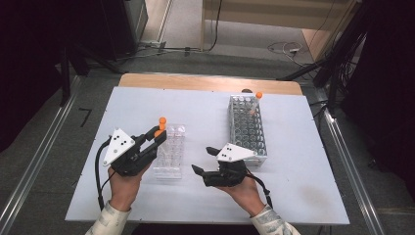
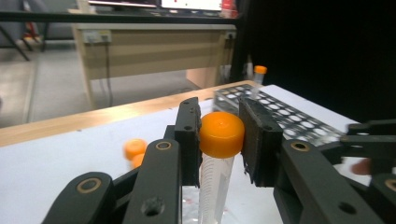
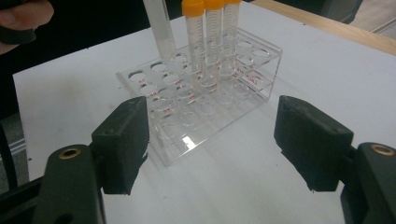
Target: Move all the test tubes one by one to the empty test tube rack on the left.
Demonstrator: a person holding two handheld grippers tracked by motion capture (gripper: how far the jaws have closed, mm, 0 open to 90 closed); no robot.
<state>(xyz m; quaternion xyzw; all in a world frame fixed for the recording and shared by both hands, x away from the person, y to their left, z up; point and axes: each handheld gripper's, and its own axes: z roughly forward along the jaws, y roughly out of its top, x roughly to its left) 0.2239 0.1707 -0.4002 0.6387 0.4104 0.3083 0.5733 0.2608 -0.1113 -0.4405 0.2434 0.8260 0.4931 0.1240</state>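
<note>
A clear plastic tube rack (image 1: 170, 151) lies on the white table between my two grippers. My left gripper (image 1: 157, 134) is shut on the orange cap (image 2: 221, 134) of a clear graduated tube (image 2: 212, 186), which hangs upright over the rack's far end. Two more orange-capped tubes (image 3: 194, 32) stand in the rack (image 3: 201, 93) beside the held tube (image 3: 159, 28). Whether the held tube's lower end is clear of the holes I cannot tell. My right gripper (image 1: 203, 160) points at the rack from the right, open, with nothing between its jaws (image 3: 210, 140).
A larger white grid rack (image 1: 247, 128) stands behind the right gripper, with one orange-capped tube (image 1: 257, 98) at its far end. A wooden strip (image 1: 210, 82) borders the table's far edge. Bare white table (image 1: 303, 147) lies right of the grid rack.
</note>
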